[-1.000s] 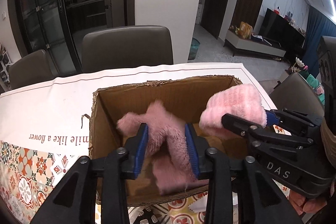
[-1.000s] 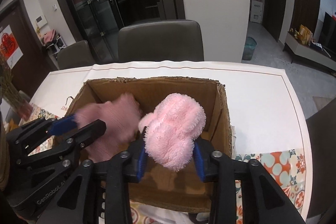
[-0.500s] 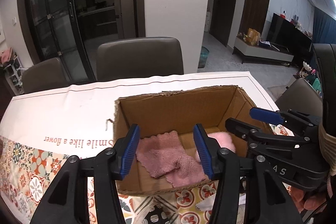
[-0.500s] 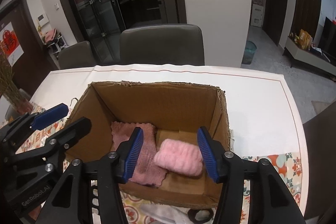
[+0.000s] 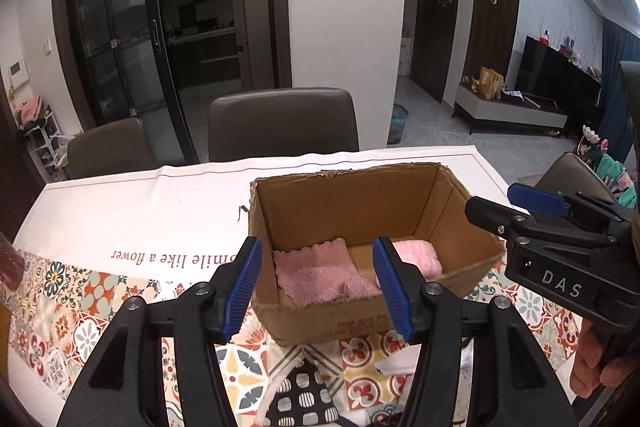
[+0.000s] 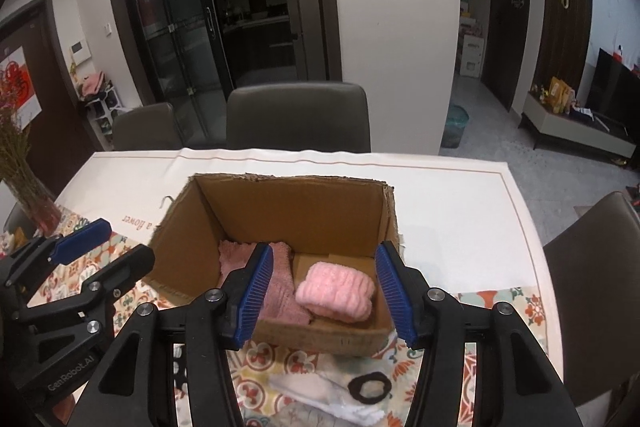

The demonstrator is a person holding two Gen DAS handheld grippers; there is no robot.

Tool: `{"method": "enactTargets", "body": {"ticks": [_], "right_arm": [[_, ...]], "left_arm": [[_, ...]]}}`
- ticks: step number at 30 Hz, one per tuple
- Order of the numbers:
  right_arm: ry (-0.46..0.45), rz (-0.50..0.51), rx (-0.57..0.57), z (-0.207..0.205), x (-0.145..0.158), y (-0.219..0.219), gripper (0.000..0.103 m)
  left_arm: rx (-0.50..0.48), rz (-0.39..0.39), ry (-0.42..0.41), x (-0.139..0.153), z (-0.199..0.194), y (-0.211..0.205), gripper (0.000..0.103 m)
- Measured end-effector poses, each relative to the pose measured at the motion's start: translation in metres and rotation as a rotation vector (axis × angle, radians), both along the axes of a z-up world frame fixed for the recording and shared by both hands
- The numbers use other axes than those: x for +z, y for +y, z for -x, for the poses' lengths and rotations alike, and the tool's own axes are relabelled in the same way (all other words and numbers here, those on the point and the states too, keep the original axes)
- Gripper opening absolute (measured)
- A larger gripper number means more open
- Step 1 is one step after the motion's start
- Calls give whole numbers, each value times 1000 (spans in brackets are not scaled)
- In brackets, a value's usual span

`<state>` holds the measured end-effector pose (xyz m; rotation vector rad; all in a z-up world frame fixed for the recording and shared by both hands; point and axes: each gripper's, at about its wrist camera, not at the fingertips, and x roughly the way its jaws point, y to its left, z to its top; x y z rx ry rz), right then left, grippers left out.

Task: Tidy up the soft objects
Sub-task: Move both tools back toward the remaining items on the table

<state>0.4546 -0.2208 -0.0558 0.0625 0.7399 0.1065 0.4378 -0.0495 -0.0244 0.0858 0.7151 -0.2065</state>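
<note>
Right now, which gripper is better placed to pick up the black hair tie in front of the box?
Right. The black hair tie lies just below the open right gripper, near its fingers. The left gripper, also open, has a black patterned cloth below it instead.

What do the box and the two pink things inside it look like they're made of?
Box: plain brown corrugated cardboard, matte, with ragged torn top edges. Flat pink cloth: looks like fluffy microfibre or terry, nap visible. Rolled pink item: ribbed plush or fleece, probably; softly rounded.

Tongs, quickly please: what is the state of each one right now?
Left tongs: open, holding nothing.
Right tongs: open, holding nothing.
</note>
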Motion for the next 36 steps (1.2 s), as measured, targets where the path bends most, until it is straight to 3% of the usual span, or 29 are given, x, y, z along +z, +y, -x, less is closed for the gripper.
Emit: {"method": "enactTargets", "body": {"ticks": [7,22,36], "right_arm": [[-59,11,-2,36,14,2,55],[-80,-18,-29,93,12,-10,55],[-9,-12,-38,124,-11,-19,55]], "left_arm": [[-2,-10,-55,12,35,3,60],[-20,-36,-122,22,99,-4,64],[-41,-25,-62,3,137,-14,64]]}}
